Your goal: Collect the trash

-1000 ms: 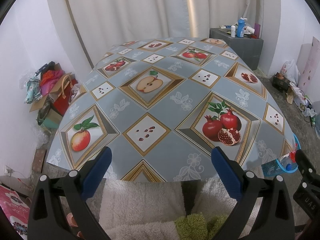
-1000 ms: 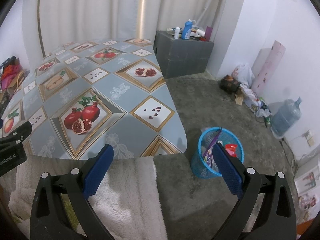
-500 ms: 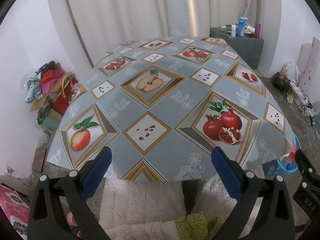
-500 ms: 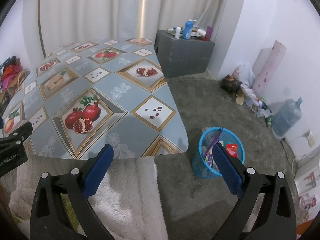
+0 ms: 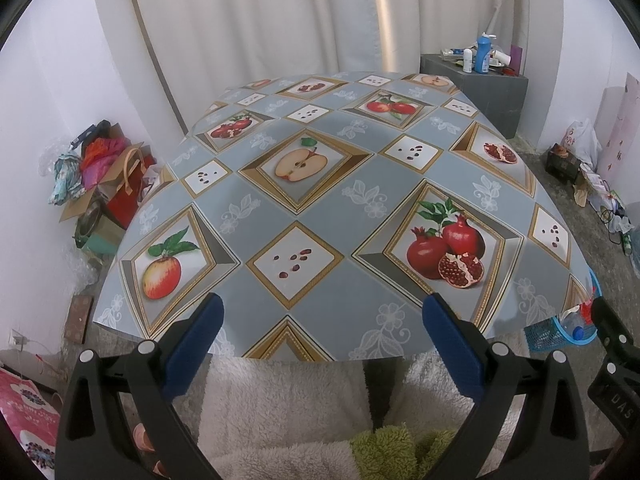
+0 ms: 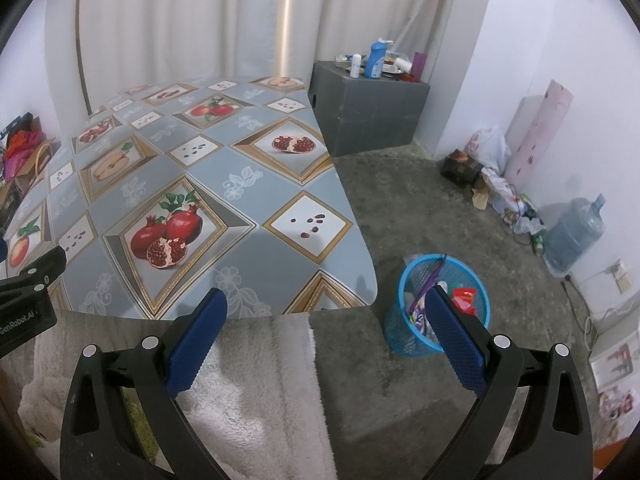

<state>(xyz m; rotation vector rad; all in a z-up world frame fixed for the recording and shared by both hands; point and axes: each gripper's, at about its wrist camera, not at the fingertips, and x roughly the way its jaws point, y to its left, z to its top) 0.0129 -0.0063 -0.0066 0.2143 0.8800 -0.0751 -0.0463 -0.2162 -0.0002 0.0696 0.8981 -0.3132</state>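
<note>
A blue mesh trash basket (image 6: 404, 320) stands on the floor by the table's near right corner, holding wrappers, a red packet (image 6: 464, 298) and a bottle. In the left wrist view only an edge of the basket (image 5: 554, 334) shows past the table. My right gripper (image 6: 326, 310) hangs open and empty, its right pad in front of the basket. My left gripper (image 5: 322, 314) is open and empty at the near edge of the table (image 5: 320, 276), which has a fruit-print cloth. I see no loose trash on the cloth.
A grey cabinet (image 6: 368, 120) with bottles stands behind the table. Bags and a water jug (image 6: 572, 236) line the right wall. A pile of bags and boxes (image 5: 100, 184) sits left of the table. White fluffy fabric (image 6: 256, 388) lies under both grippers.
Both views have shifted very slightly; the grippers stay open and hold nothing.
</note>
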